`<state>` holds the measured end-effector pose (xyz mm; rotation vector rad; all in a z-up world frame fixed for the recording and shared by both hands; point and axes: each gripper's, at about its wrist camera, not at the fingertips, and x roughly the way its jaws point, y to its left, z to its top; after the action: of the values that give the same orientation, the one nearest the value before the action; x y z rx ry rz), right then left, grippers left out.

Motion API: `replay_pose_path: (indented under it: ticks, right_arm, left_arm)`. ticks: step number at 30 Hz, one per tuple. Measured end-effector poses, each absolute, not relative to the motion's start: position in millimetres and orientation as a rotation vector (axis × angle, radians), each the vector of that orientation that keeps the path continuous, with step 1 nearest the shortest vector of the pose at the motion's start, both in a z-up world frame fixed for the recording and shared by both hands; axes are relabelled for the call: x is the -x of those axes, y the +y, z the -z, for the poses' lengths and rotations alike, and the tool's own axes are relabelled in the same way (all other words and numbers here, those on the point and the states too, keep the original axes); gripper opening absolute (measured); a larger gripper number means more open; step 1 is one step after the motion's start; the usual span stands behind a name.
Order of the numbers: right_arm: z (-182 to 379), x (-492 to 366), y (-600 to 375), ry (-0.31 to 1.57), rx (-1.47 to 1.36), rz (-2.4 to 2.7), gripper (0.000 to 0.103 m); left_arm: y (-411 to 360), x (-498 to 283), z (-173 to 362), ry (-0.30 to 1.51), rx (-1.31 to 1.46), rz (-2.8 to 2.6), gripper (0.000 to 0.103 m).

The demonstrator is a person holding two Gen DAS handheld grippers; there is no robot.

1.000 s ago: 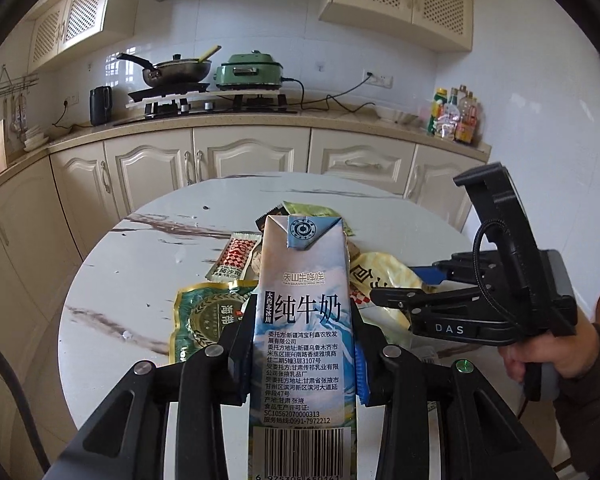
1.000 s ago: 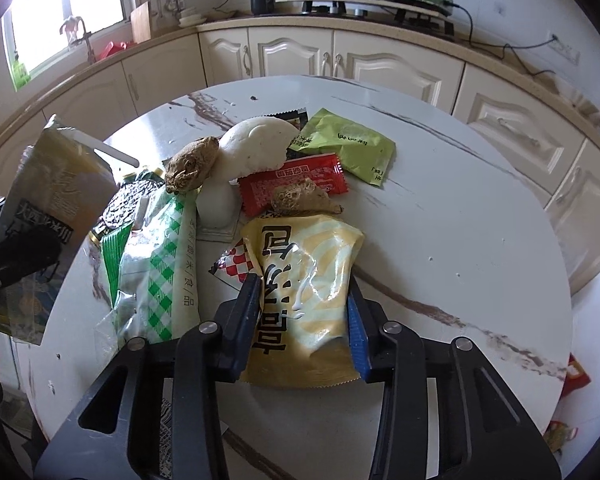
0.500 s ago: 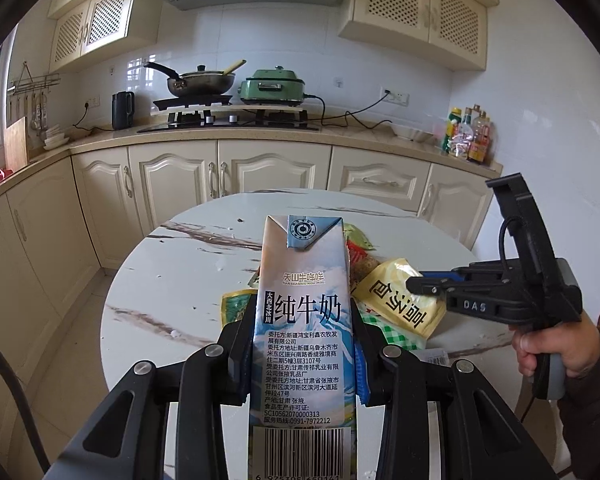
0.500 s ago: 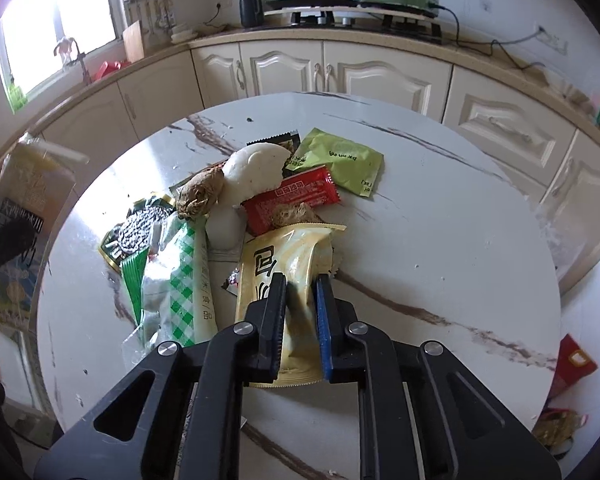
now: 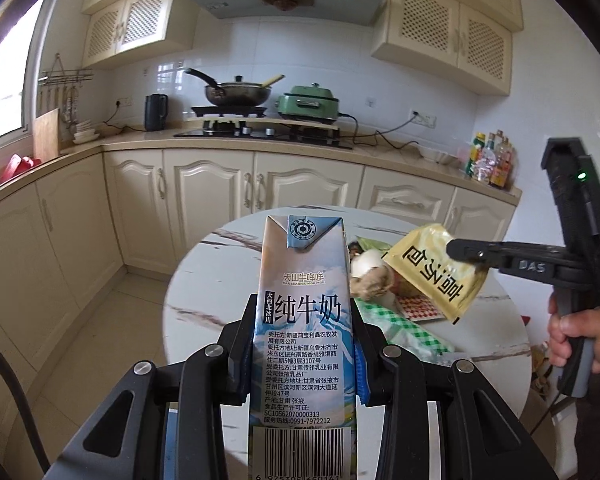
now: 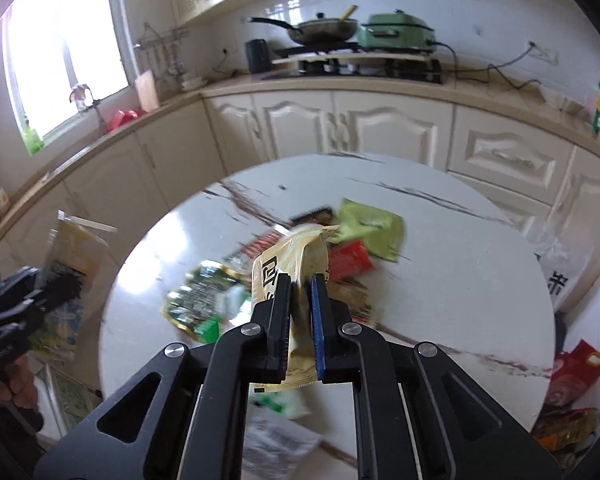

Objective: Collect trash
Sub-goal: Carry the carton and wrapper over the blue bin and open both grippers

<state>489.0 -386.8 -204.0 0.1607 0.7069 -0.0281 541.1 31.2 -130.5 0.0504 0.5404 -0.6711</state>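
Note:
My left gripper is shut on an upright blue and white milk carton, held off the near left side of the round marble table. My right gripper is shut on a yellow snack bag and holds it up above the table; the bag also shows in the left wrist view, hanging from the right gripper. Below lie more wrappers: a green packet, a red packet, a green and gold bag and a green checked bag.
Cream cabinets and a counter with a hob, pan and green cooker run behind the table. A white plastic bag hangs off the table's right side. Red and orange packets lie on the floor at right.
Both grippers have risen and pulled back from the table. The right gripper has lifted the yellow snack bag clear of the pile. The left still holds the milk carton.

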Motion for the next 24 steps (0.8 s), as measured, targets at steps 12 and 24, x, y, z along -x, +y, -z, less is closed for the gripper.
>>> replay_pose_path:
  ticks: [12,24]
  right_arm:
    - [202.8,-563.6,-168.7,0.691,-0.030,-0.306,0.010]
    - [334.8,-664.1,-19.4,0.886,0.082,-0.308,0.010]
  left_arm:
    - [147.9,-546.3,155.0,0.608,-0.036,0.409,0.034]
    - [188.7,-610.5,249.2,0.831,-0.026,0.292,0.034]
